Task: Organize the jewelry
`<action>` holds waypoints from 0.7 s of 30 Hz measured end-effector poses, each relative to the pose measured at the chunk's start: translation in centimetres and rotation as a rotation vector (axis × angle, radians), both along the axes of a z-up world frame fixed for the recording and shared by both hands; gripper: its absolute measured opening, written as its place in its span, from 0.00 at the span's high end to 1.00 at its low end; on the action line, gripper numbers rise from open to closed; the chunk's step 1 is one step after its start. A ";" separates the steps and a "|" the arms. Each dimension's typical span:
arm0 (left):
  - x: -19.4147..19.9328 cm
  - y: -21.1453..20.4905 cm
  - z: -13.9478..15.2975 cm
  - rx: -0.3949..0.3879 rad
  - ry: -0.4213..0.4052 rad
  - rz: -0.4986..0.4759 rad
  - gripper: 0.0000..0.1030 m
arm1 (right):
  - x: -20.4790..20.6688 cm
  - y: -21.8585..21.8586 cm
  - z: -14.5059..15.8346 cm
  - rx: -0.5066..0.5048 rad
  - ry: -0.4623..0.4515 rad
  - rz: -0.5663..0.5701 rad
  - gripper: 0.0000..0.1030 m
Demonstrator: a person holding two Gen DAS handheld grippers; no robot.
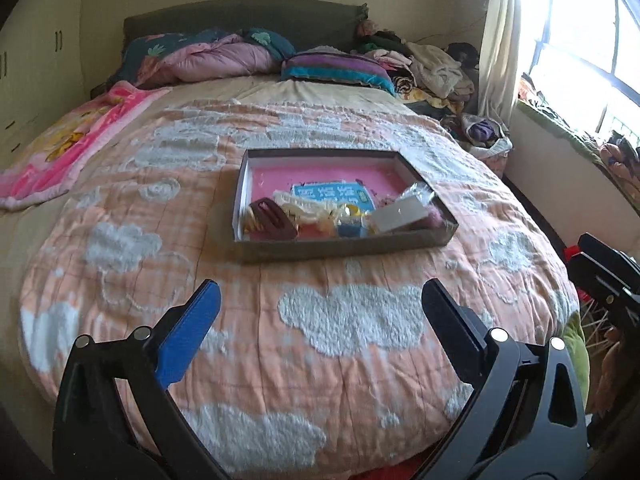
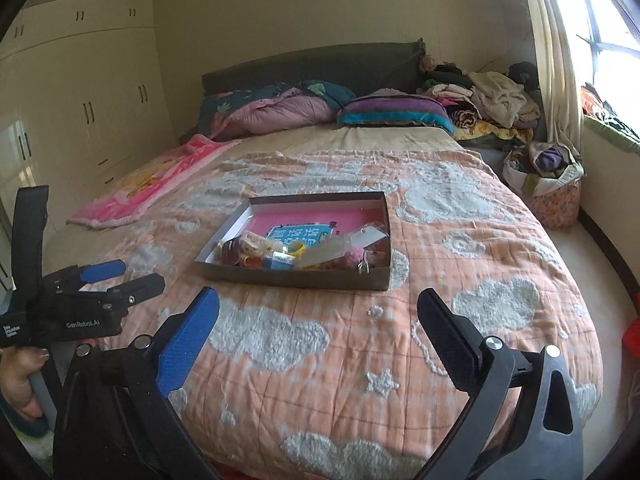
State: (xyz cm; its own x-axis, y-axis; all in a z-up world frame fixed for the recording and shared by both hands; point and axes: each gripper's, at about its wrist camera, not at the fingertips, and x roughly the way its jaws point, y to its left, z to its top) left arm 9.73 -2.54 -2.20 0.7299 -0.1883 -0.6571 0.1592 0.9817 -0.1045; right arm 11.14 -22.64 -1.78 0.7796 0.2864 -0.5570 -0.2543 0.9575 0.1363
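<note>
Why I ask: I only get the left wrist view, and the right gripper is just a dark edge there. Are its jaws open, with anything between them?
Observer: Yes, the right gripper is wide open. Nothing sits between its fingers, and only the quilt lies below.
Operator: And what holds the left gripper from behind?
Observer: A bare hand wraps its handle at the left edge of the right wrist view.
</note>
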 end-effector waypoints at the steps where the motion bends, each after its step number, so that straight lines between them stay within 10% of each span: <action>1: -0.3 0.1 -0.1 -0.004 -0.001 0.001 0.09 | -0.1 0.0 -0.1 -0.001 0.006 -0.001 0.04; 21: -1.4 -0.8 -0.2 0.000 0.002 -0.012 0.09 | -1.7 0.4 -0.4 0.010 0.032 -0.011 0.04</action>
State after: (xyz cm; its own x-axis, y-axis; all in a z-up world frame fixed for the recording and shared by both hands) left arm 8.36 -3.34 -2.42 0.7265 -0.1970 -0.6583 0.1709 0.9797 -0.1046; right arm 9.48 -22.23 -2.15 0.7645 0.2833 -0.5791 -0.2391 0.9588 0.1534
